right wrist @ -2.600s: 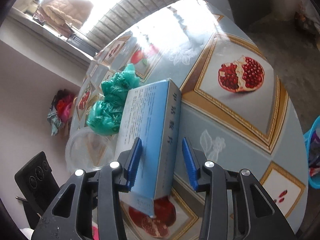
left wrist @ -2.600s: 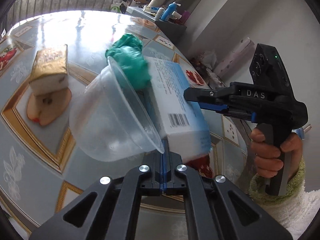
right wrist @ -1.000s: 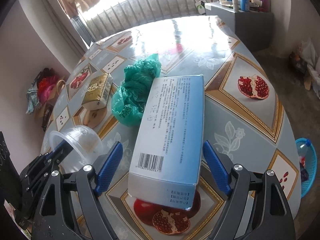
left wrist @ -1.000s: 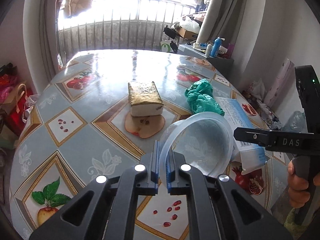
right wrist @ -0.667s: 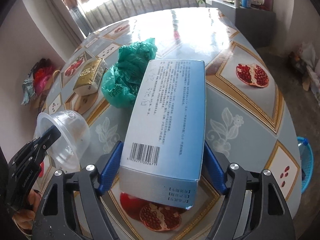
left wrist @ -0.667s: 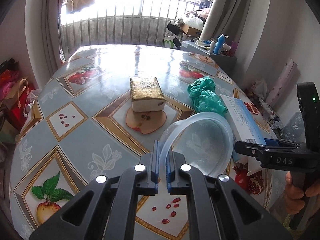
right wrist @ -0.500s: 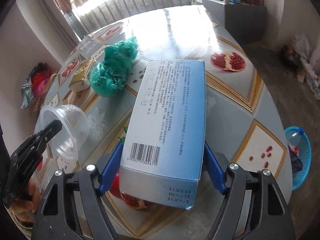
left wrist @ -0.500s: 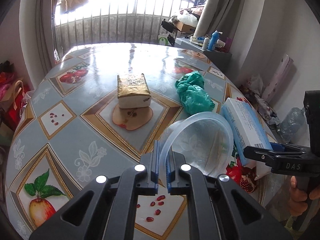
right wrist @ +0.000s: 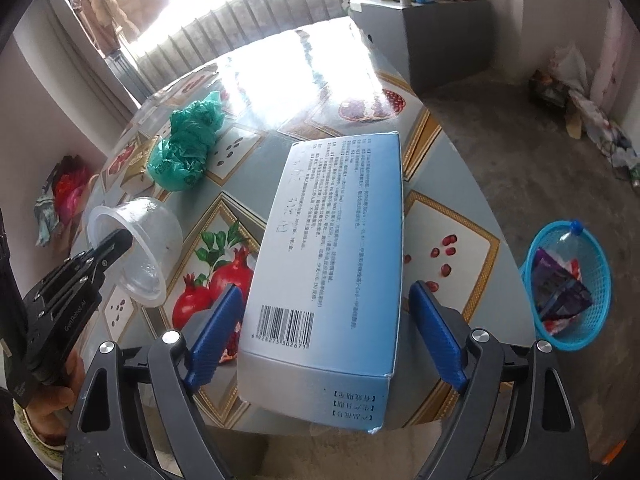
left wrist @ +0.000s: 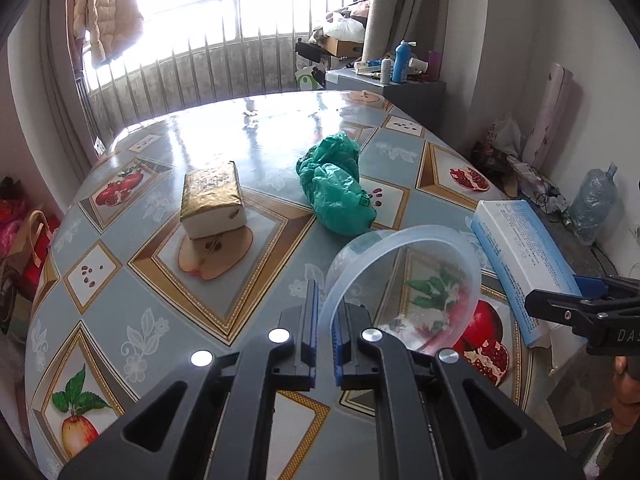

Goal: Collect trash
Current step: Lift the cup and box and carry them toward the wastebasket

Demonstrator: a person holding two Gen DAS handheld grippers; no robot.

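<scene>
Clear plastic bowl [left wrist: 404, 280] pinched by the left gripper [left wrist: 325, 320] and blue box [right wrist: 332, 264] clamped in the right gripper [right wrist: 326, 332] are lifted, while the green bag [left wrist: 336, 188] at upper centre and the blue basket [right wrist: 570, 284] at right await.

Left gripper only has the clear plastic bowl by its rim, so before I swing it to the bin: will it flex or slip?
The clear bowl looks thin-walled, so it probably weighs little. The left gripper pinches one spot on the rim, so the wall may flex. Smooth plastic could pivot or slip in a fast swing.
</scene>
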